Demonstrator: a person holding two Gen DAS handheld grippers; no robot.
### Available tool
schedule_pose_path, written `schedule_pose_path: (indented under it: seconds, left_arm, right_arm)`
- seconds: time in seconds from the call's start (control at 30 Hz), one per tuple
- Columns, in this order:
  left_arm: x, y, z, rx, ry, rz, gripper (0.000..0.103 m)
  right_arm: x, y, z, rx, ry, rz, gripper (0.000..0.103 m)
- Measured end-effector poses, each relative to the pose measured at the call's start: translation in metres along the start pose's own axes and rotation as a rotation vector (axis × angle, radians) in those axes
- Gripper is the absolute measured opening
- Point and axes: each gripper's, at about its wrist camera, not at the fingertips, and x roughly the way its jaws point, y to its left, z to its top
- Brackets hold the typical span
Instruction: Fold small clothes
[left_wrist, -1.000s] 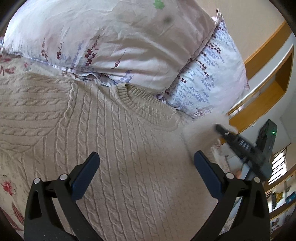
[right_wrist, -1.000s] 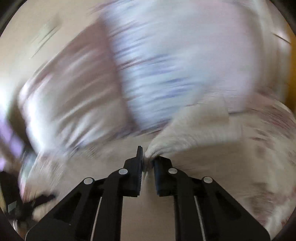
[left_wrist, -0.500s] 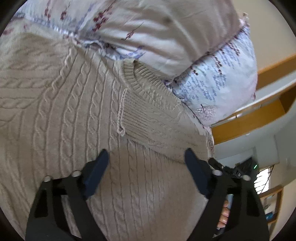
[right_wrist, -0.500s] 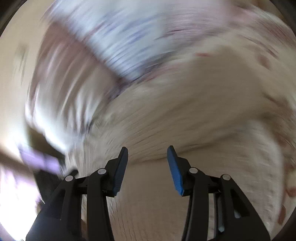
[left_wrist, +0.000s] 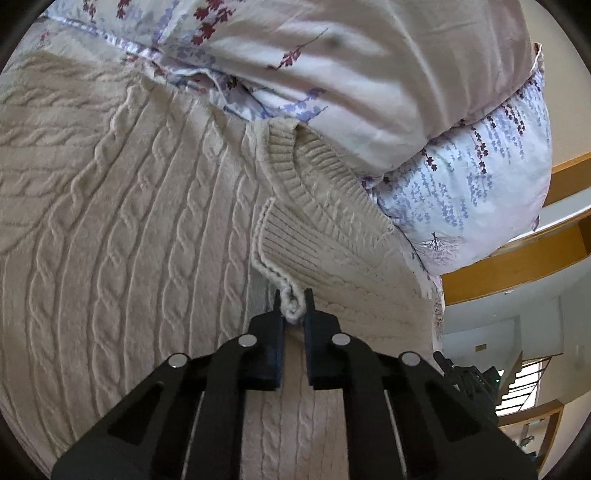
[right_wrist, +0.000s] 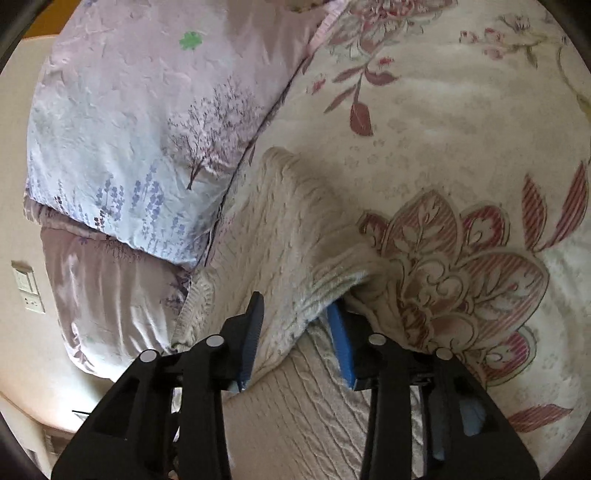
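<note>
Left gripper (left_wrist: 293, 308), low centre of the left wrist view: jaws drawn together, clamped on the curled corner of the ribbed cuff (left_wrist: 295, 254) of a cream cable-knit sweater (left_wrist: 129, 240). Cuff folded over the sweater's body, spreading from the pinch point up toward the ribbed neckband (left_wrist: 317, 173) at frame centre. Cable ribs of the body running from bottom centre up toward the upper left, long axis along that line; neckband end toward the stacked floral pillows (left_wrist: 369, 74) across the top and right.

Right gripper (right_wrist: 295, 332), low centre of the right wrist view: jaws closing, blue pads (right_wrist: 341, 343) either side of a raised fold of the same knit. Left pad against the fold's side, right pad tucked under its overhanging edge; firm pressing not discernible. Fold rising from between the fingers toward upper centre, narrowing to a rounded end beside the pillows at upper left. Flowered bedspread (right_wrist: 461, 147) filling the right half, under the sweater.
</note>
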Motion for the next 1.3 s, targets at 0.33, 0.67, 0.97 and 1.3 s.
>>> schedule_pose_path:
  seconds: [0.33,0.67,0.97,1.3]
  left_arm:
    - [-0.041,0.004,0.003,0.110,-0.103,0.071,0.007]
    - [-0.056,0.025,-0.003,0.074,-0.086,0.079,0.039]
    - [-0.169,0.096,-0.021,-0.019,-0.287,0.116,0.056]
    - [-0.231,0.190,-0.017,-0.341,-0.445,0.161,0.054]
  right_arm:
    - [-0.005,0.030,-0.024,-0.222,-0.069,-0.035,0.009]
    - [0.000,0.033,-0.044,-0.310,-0.064,-0.216,0.039]
    - [-0.013,0.049,-0.073,-0.452,-0.059,-0.179,0.048]
    - [0.001,0.067,-0.094,-0.538,0.022,-0.125,0.048]
